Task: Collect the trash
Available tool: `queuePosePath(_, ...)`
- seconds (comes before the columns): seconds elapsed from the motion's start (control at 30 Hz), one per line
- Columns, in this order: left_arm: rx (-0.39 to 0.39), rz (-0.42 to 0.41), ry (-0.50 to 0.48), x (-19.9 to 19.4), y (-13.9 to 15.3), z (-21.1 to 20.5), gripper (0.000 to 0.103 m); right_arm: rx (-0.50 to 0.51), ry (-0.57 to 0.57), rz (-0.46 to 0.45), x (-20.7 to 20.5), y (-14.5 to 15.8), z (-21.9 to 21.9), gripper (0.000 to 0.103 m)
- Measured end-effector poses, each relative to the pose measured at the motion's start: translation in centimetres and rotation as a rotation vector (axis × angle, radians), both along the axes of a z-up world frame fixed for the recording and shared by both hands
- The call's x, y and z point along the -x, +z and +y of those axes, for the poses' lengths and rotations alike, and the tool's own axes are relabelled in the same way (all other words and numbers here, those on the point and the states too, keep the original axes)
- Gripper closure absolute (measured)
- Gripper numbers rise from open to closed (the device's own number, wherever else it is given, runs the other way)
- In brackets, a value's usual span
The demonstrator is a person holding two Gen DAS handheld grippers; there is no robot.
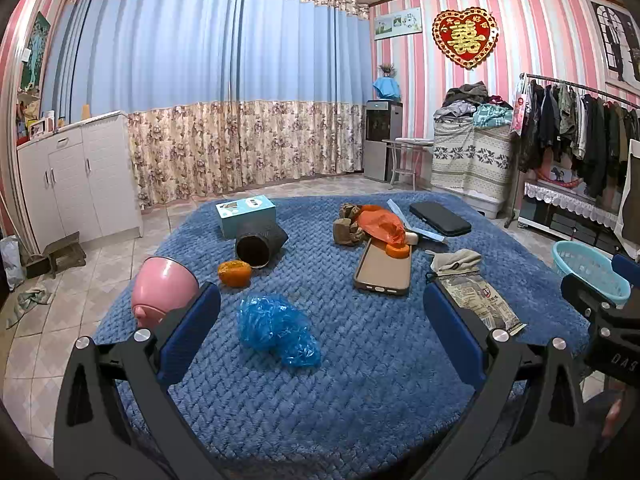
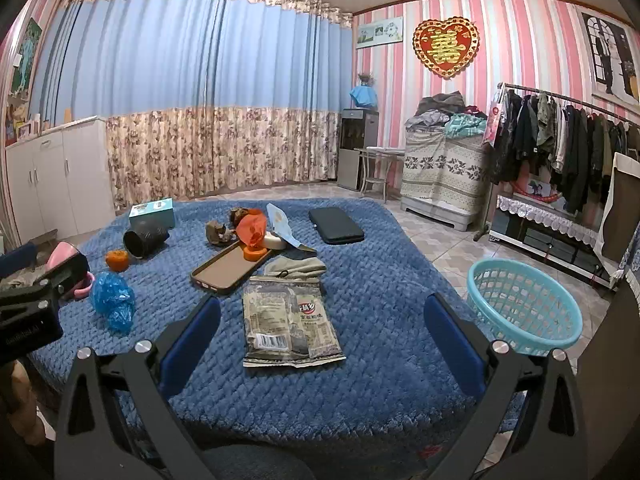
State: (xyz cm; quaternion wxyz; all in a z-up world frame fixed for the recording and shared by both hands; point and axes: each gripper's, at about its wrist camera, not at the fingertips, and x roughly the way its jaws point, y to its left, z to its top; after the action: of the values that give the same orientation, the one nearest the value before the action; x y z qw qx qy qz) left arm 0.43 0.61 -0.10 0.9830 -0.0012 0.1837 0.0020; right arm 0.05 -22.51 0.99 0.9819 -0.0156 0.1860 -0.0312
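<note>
Trash lies scattered on a blue quilted cover [image 1: 360,360]. A crumpled blue plastic bag [image 1: 278,326] sits just ahead of my left gripper [image 1: 320,328], which stands open with nothing between its fingers. A flat snack wrapper [image 2: 290,320] lies between the open fingers of my right gripper [image 2: 320,328], untouched. Farther back are an orange peel [image 1: 235,273], an orange plastic bag [image 1: 380,224], crumpled brown paper [image 1: 347,226] and a grey cloth [image 2: 296,266]. A light-blue basket [image 2: 524,312] stands on the floor to the right.
Also on the cover are a phone case [image 1: 384,270], a dark pouch [image 1: 440,218], a black cup on its side [image 1: 260,246], a teal box [image 1: 246,210] and a pink bowl [image 1: 164,294]. A white cabinet [image 1: 76,176] stands left, a clothes rack [image 1: 580,128] right.
</note>
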Motion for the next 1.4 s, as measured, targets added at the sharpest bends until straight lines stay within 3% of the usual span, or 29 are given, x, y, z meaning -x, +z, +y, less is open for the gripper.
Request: queuePosePath(1.4, -0.004, -0.006, 0.001, -0.08, -0.20, 0.20, 0.005, 0.000, -0.001, -0.001, -0.06, -0.17, 0.05, 0.004)
